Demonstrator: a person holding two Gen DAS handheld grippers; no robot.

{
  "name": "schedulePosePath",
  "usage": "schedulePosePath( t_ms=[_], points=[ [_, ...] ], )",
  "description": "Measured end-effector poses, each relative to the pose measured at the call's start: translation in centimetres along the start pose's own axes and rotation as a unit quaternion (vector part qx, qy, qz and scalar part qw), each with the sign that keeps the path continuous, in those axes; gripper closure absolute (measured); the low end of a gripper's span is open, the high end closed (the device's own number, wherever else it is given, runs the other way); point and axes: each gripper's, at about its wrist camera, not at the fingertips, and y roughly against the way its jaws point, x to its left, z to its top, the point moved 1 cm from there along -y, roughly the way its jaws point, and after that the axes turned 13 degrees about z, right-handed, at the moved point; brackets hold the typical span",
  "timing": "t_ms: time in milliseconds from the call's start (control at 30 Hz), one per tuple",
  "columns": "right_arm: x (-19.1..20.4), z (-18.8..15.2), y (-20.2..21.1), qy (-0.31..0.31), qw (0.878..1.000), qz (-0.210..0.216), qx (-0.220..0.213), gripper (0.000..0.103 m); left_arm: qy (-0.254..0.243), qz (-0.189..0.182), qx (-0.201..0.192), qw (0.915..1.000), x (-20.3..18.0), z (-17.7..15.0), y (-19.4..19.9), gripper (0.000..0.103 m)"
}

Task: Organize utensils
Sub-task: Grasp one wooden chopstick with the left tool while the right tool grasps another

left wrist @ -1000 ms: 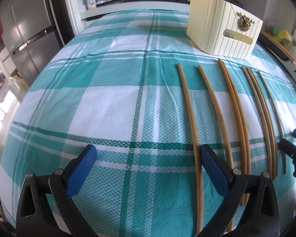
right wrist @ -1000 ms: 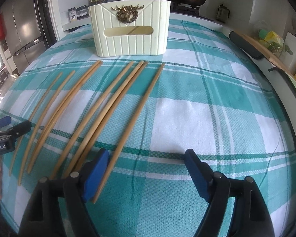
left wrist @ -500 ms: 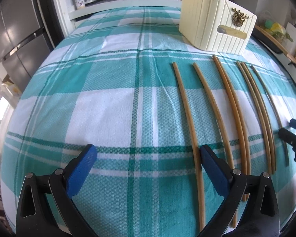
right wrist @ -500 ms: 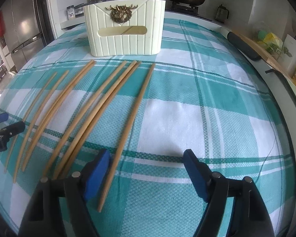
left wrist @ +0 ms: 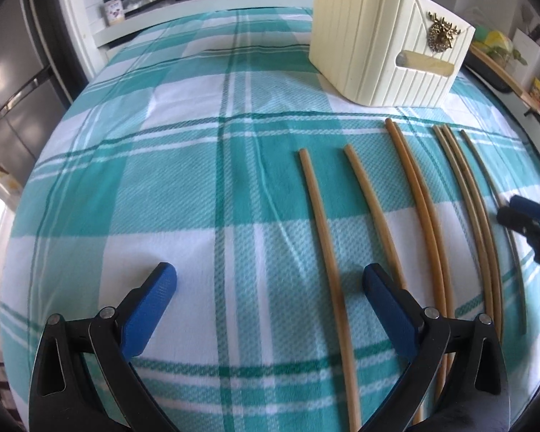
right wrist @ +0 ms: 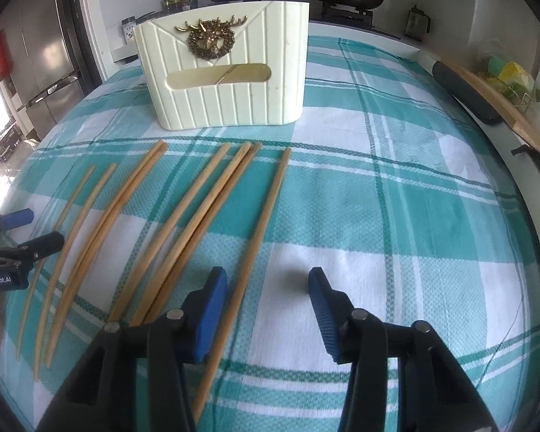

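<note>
Where tool arms cross them, chopsticks' (right wrist: 212, 212) near ends hidden.

free: we see bare desk (right wrist: 396, 223) right of right jaws | blocked: cream holder (right wrist: 226, 72) ahead, chopsticks (right wrist: 183, 223) left

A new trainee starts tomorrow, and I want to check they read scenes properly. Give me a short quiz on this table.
1. How many chopsticks lie on the checked cloth?
2. True or false: the left gripper is clamped on a chopstick.
3. The cream holder stands: A) beyond the chopsticks' far tips, B) on top of them, C) on the stove.
Key: 1 eight; 2 false, it is open; 3 A.
</note>
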Motion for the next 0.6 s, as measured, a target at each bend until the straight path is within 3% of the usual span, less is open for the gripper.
schedulePosePath(
  t_ms=[100,200,300,400,500,567,600],
  points=[
    [-0.6,1.8,-1.0,-0.002,1.0,0.002,0.006,0.068,-0.016,-0.008,0.005,0.9998,-0.5,1.2,-0.4,0.001],
    [-1.2,3.8,-2.2,-0.006,1.0,0.006,0.012,0.07,-0.029,-0.017,0.007,0.9994,-1.0,2.4,-0.8,0.005],
    [-1.5,5.7,-3.3,-0.007,1.0,0.008,0.023,0.074,-0.04,-0.021,0.009,0.9989,-1.5,3.6,-1.1,0.015],
    [-1.4,7.1,-4.3,-0.004,0.999,0.004,0.032,0.082,-0.051,-0.027,0.014,0.9982,-2.1,4.8,-1.2,0.029],
    [-1.5,8.2,-4.9,-0.014,0.999,0.003,0.037,0.094,-0.056,-0.03,0.014,0.9979,-2.5,5.8,-1.3,0.054],
    [-1.7,8.8,-5.3,-0.025,0.999,0.006,0.038,0.095,-0.057,-0.03,0.012,0.9978,-2.8,6.1,-1.3,0.076],
    [-1.8,9.0,-5.4,-0.03,0.999,0.008,0.037,0.096,-0.057,-0.03,0.009,0.9979,-3.0,6.2,-1.3,0.082]
  ],
)
